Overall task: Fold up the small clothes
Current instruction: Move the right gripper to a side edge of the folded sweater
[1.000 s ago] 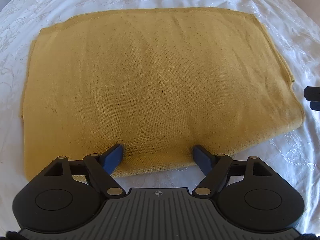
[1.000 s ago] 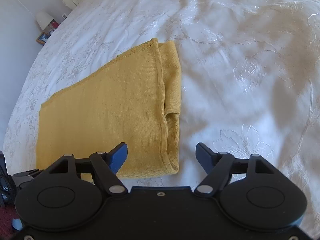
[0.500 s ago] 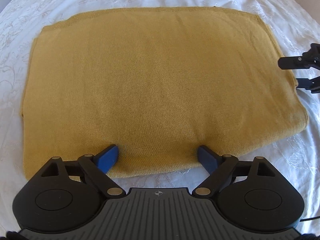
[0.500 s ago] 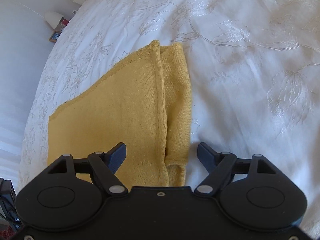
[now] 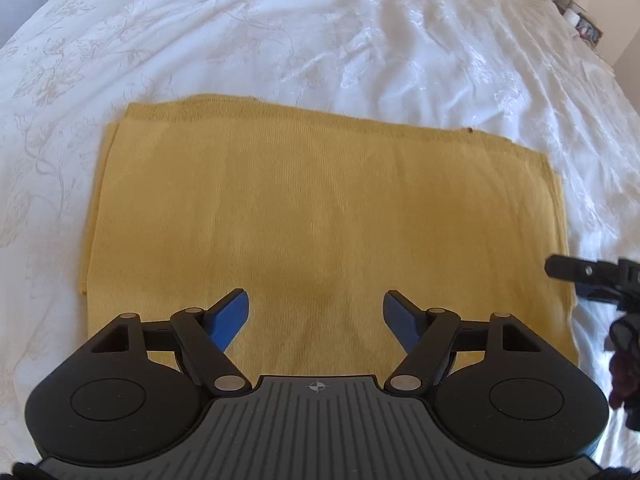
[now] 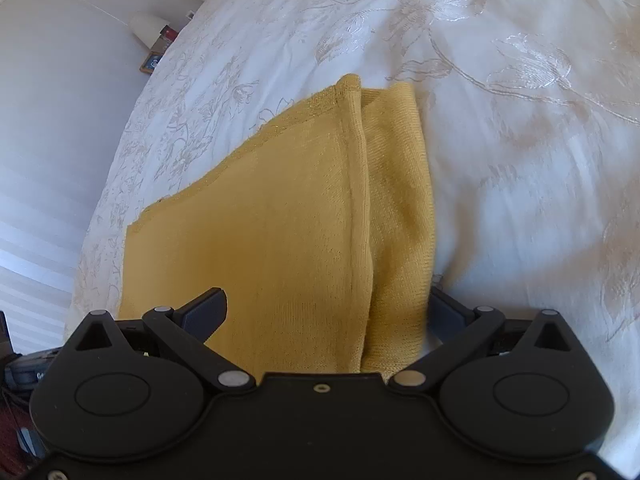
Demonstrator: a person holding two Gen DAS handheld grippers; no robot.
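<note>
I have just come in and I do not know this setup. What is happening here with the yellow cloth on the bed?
A person holding a gripper in each hand is folding a yellow knit garment that lies, already folded into a rectangle, on a white bedspread. The left gripper is open above the garment's near edge and holds nothing. The right gripper is at the garment's right end, open, with the layered edge between its fingers. It has not closed on the cloth yet.
</note>
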